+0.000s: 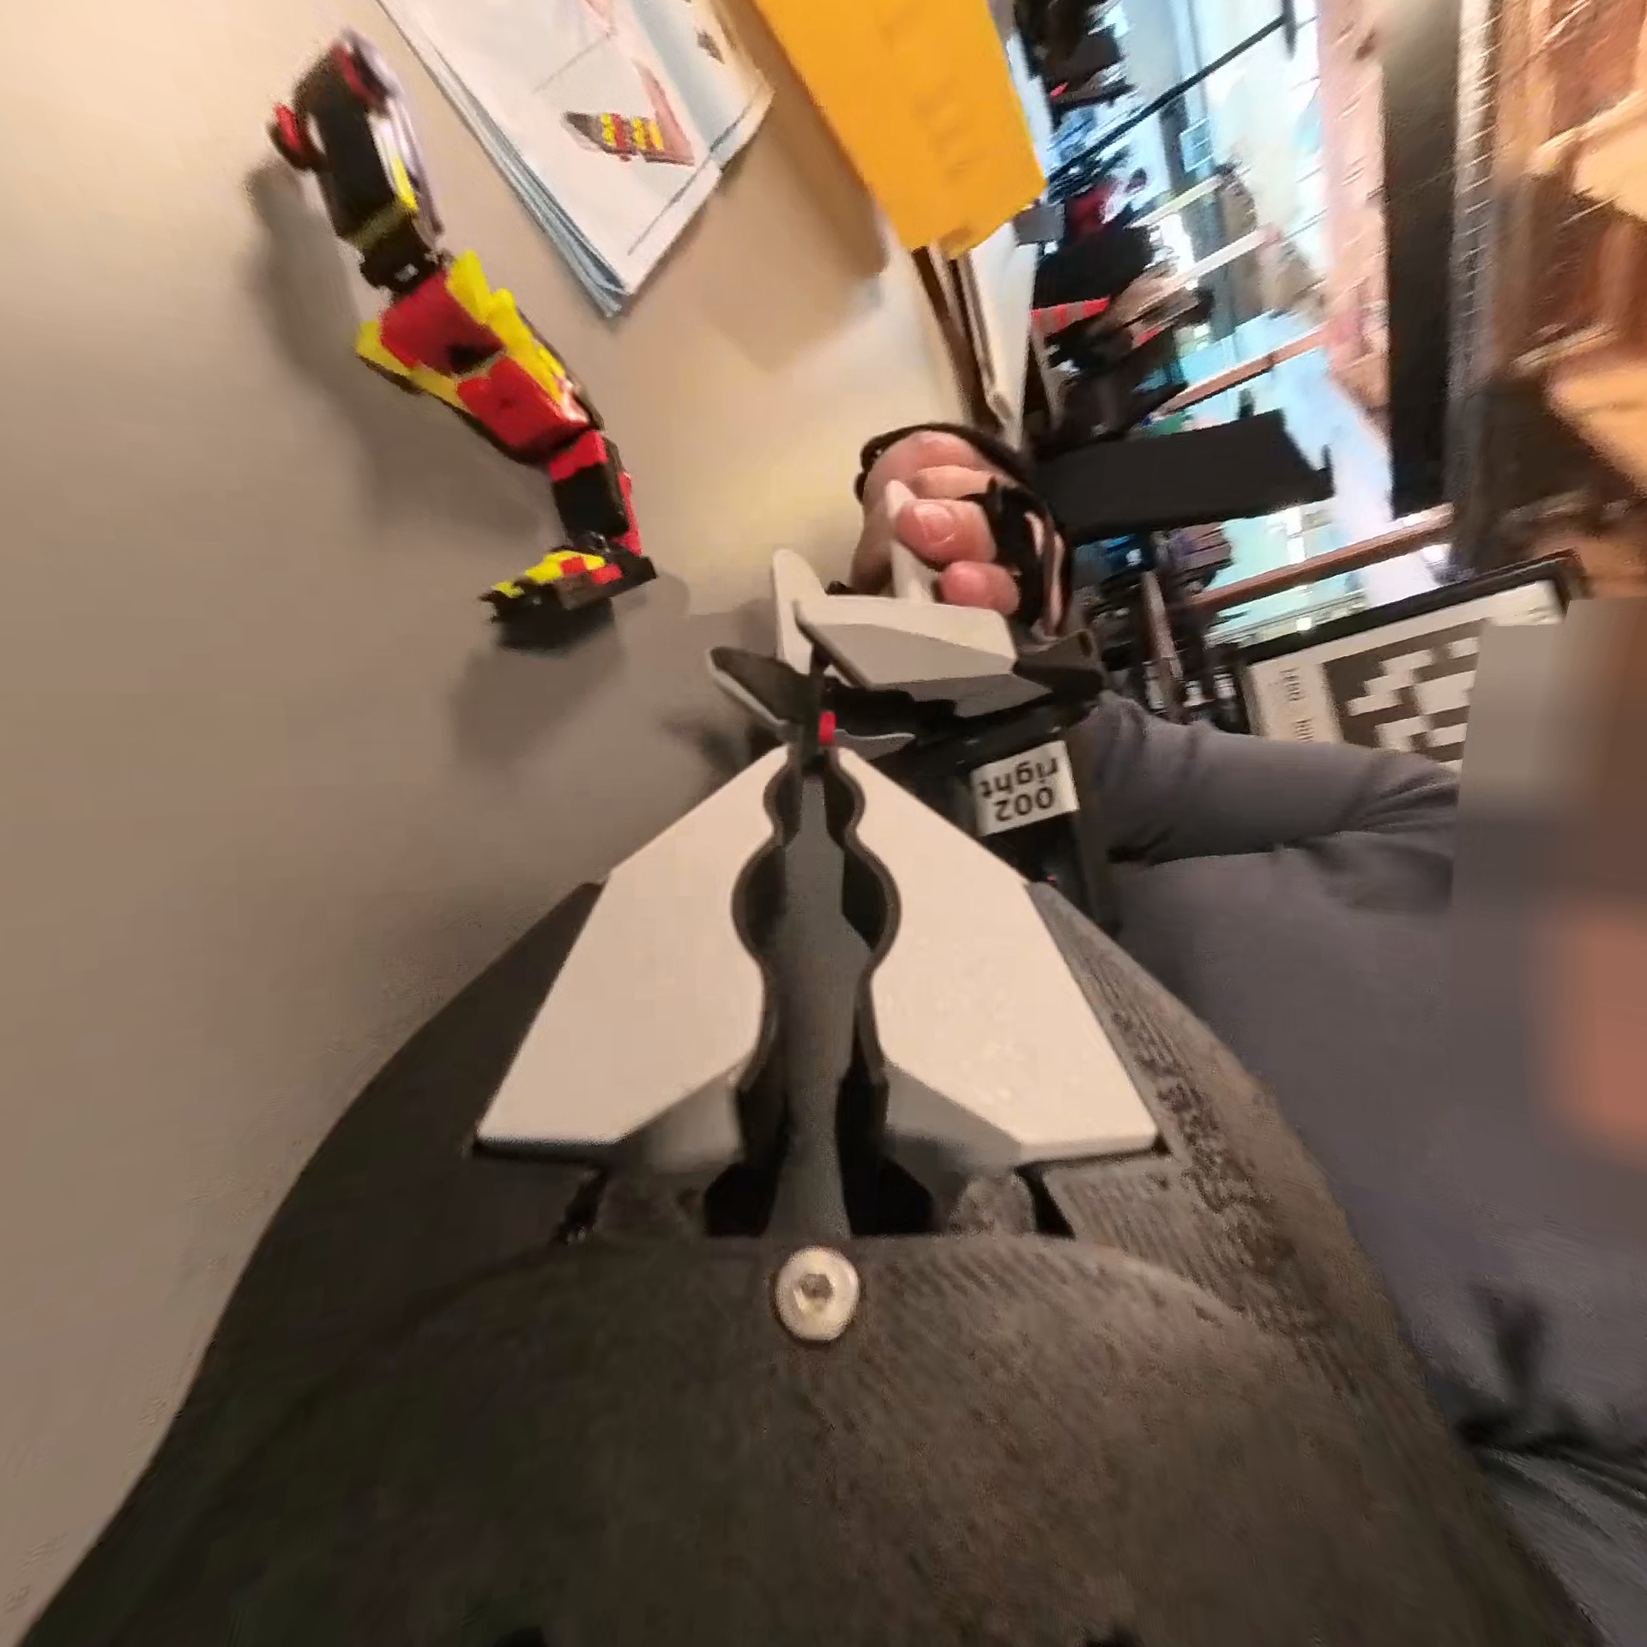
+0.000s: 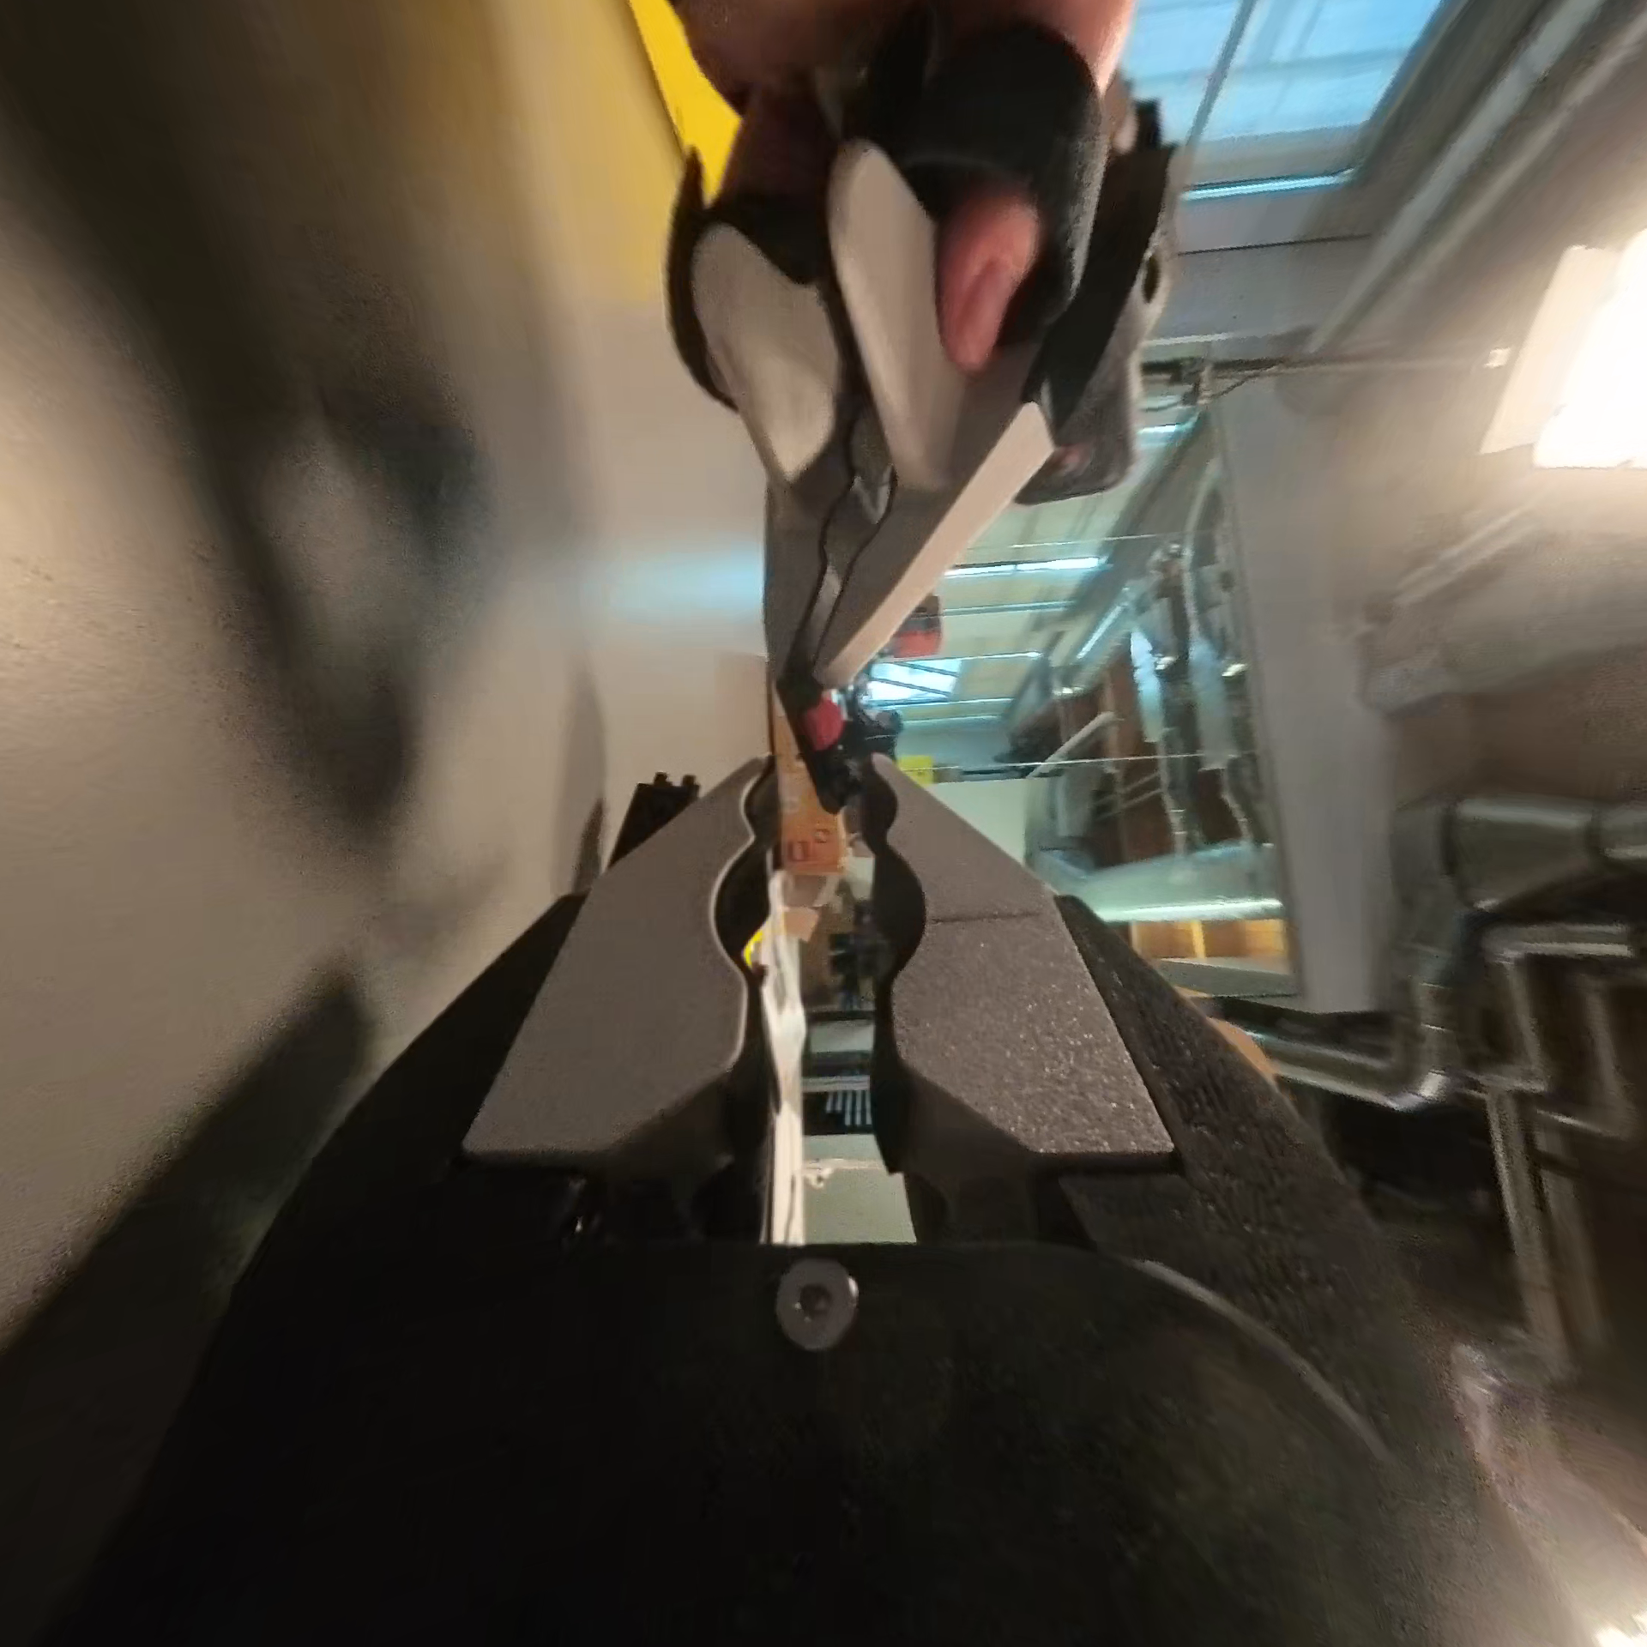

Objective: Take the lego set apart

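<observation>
One small red-and-black lego piece (image 1: 824, 726) is pinched between both tool tips, lifted clear of the beige table (image 1: 178, 802). Left gripper (image 1: 813, 757) and right gripper (image 2: 824, 771) are both closed on it. Bulk of the red, yellow and black lego model (image 1: 481, 374) lies intact on the table beside the instruction booklet (image 1: 606, 125), so most disassembly is left.
</observation>
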A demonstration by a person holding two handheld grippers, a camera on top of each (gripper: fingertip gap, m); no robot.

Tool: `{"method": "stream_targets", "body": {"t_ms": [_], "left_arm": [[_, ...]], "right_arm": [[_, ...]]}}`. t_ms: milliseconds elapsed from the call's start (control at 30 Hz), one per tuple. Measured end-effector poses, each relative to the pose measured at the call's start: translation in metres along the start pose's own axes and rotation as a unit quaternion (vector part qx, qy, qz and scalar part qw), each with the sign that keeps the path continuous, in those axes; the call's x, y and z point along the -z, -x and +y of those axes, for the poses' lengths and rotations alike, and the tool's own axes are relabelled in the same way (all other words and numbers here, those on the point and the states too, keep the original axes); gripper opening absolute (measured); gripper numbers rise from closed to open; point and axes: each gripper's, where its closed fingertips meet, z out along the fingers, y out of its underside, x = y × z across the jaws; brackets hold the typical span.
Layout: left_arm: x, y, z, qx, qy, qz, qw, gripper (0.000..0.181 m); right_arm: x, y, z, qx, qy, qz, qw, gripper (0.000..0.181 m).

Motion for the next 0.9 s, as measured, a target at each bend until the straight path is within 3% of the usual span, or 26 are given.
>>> {"method": "stream_targets", "body": {"t_ms": [200,267,300,367,433,500,567,633,733,900], "left_arm": [[-0.002,-0.004,-0.001,0.007,-0.042,0.031,0.999,0.004],[-0.001,0.001,-0.008,-0.038,-0.081,-0.03,0.995,0.005],[0.0,0.004,-0.01,-0.087,-0.098,-0.084,0.988,0.015],[-0.001,0.006,-0.008,-0.206,-0.102,-0.196,0.953,0.023],[0.0,0.007,-0.006,-0.309,-0.088,-0.3,0.898,0.028],[0.001,0.012,-0.005,-0.37,-0.062,-0.383,0.844,0.028],[0.0,0.018,-0.003,-0.391,-0.035,-0.426,0.815,0.027],[-0.004,0.023,0.0,-0.384,-0.015,-0.433,0.815,0.022],[-0.009,0.025,0.004,-0.356,-0.007,-0.409,0.84,0.015],[-0.008,0.014,0.003,-0.321,-0.035,-0.361,0.875,0.02]], "right_arm": [[0.0,0.0,0.003,-0.002,0.01,-0.006,1.0,0.001],[-0.002,0.004,0.008,-0.013,0.026,-0.022,0.999,0.001],[-0.003,0.006,0.009,-0.01,0.032,-0.026,0.999,0.0],[-0.005,0.009,0.009,0.004,0.039,-0.028,0.999,0.001],[-0.006,0.01,0.008,0.02,0.042,-0.026,0.999,0.001],[-0.006,0.011,0.006,0.042,0.044,-0.021,0.998,0.001],[-0.006,0.01,0.002,0.066,0.038,-0.011,0.997,0.001],[-0.006,0.009,-0.002,0.084,0.033,-0.001,0.996,0.0],[-0.006,0.008,-0.002,0.1,0.034,0.008,0.994,0.0],[-0.006,0.008,-0.002,0.11,0.035,0.009,0.993,0.001]]}}
